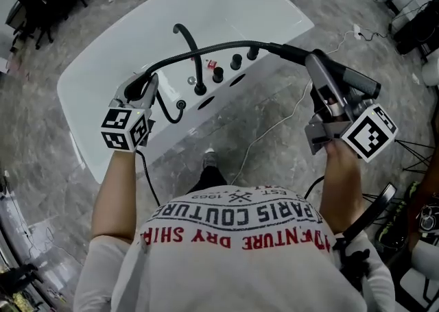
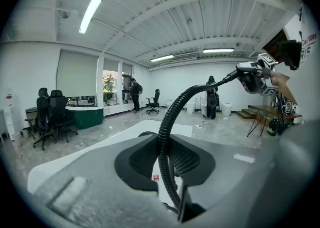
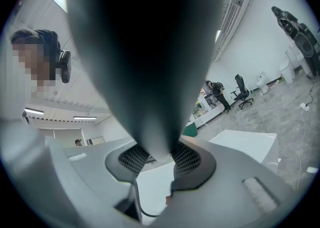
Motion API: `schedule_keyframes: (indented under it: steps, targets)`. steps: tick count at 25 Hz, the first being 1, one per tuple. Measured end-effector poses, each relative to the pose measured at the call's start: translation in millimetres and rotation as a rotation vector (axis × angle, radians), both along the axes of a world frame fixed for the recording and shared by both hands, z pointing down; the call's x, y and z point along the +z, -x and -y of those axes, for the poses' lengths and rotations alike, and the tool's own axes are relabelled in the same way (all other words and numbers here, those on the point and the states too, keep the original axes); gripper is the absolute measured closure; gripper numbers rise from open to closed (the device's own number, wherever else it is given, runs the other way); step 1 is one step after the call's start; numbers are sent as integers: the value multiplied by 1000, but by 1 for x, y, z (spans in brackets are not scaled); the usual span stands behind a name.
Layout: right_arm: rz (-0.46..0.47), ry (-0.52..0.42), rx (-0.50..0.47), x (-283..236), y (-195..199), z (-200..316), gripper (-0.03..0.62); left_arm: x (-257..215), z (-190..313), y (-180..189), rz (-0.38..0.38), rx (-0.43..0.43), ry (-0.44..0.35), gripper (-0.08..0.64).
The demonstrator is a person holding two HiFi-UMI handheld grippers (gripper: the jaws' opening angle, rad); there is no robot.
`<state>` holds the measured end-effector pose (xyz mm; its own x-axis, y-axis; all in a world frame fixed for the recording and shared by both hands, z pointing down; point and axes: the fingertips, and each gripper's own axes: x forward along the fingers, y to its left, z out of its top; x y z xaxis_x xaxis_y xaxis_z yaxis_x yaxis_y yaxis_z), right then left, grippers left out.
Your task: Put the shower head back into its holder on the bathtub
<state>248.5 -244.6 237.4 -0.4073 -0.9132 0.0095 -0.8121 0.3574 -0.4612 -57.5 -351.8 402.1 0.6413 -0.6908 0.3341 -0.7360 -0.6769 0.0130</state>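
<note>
The white bathtub (image 1: 130, 50) lies ahead, with a black spout (image 1: 194, 57) and black knobs (image 1: 236, 62) on its near rim. My right gripper (image 1: 321, 74) is shut on the grey shower head (image 1: 330, 88), whose dark handle (image 3: 150, 71) fills the right gripper view, with the pads (image 3: 187, 159) against its narrow end. The black ribbed hose (image 1: 219, 49) runs from it leftward to my left gripper (image 1: 140, 88), which is shut on the hose (image 2: 167, 122). Below that gripper the hose loops to a black fitting (image 1: 180, 105) on the rim. Which fitting is the holder I cannot tell.
Grey marble floor surrounds the tub. A white cable (image 1: 274, 125) trails across the floor at the right. Black office chairs (image 2: 50, 114) and people (image 2: 135, 91) are far off in the room. A stand and dark gear (image 1: 418, 22) crowd the right side.
</note>
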Motion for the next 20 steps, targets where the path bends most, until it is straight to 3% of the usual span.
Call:
schedule_keyframes:
  steps: [7,10,14,20]
  targets:
    - [-10,-27,-11,-17,15,23,454,-38,43,12,0,3,-68,494]
    - [-18,-20,-6,-14,16,30,454,-33,52,8,1,12,-64,494]
    - [-23,-8,15,-1,20,42,454,6,62,3,4,49,-12,494]
    - [-19,48,32,25,35,61,454,72,61,12,39,72,126,494]
